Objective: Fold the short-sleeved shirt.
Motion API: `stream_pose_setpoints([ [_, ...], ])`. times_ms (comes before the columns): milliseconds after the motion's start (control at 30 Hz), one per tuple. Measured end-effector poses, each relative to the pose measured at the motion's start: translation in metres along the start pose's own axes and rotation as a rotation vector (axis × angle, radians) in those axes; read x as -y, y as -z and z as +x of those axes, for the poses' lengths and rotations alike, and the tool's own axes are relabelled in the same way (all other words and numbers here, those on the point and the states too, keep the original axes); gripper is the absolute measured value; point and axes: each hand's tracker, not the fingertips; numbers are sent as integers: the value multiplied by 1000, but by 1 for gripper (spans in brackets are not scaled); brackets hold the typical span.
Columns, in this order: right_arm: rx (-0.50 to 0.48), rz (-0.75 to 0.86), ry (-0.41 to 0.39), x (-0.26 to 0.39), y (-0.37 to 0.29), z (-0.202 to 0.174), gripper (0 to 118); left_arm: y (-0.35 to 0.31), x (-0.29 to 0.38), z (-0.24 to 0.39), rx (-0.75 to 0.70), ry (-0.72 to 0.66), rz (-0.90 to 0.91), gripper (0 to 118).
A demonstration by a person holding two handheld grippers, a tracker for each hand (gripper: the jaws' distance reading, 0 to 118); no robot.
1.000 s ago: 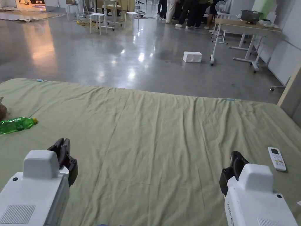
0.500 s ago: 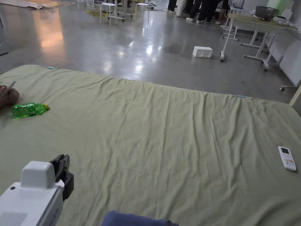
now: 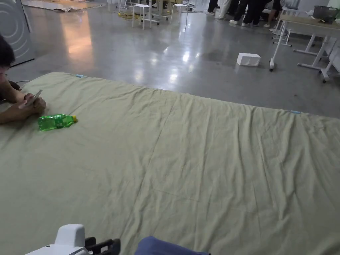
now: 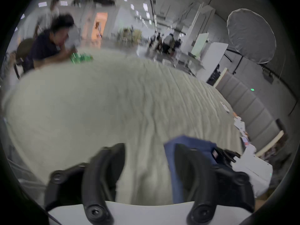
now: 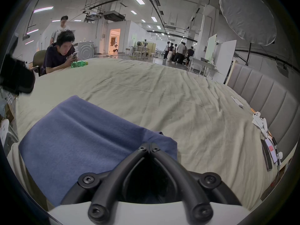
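On the near edge of the green sheet [image 3: 186,159] lies the blue shirt [image 5: 78,140], bunched, one corner showing at the bottom of the head view [image 3: 166,247].

Right gripper [image 5: 149,145]: jaws closed tip to tip at the shirt's near-right edge. Cloth puckers toward the tips, but whether any fabric is pinched between them cannot be told.

Left gripper [image 4: 149,166]: jaws wide apart, nothing between them but sheet. The shirt sits just behind the right-hand jaw in the left gripper view, which is blurred. Head view shows its white body and black jaw ends at the bottom left [image 3: 103,246], just beside the shirt corner.

Sheet wrinkled, covering a large flat surface.

Far left corner: green bottle [image 3: 55,122] on its side, yellow cap. Seated person leaning on the sheet just beside it, hands [image 3: 33,104] holding a phone.

Right side of sheet, well away from the shirt: white remote [image 5: 237,102], then small white items and cards near the padded headboard [image 5: 263,101].

Beyond the sheet: shiny floor, white box [image 3: 248,59], white stools [image 3: 142,13], a desk [image 3: 312,28], a group of standing people at the back.
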Motion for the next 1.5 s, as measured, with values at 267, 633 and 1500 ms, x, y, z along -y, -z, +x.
stream_pose_setpoints([
  [267, -9, -9, 4, 20, 20, -3, 0, 62, 1, -48, 502, -336, -287, 89],
  [633, 3, -23, 8, 22, 23, -4, 0, 120, 14, -31, 654, -392, -337, 93],
  [1500, 75, 194, 24, -52, -11, 75, 0, 35, -86, -41, 579, -576, -354, 22],
])
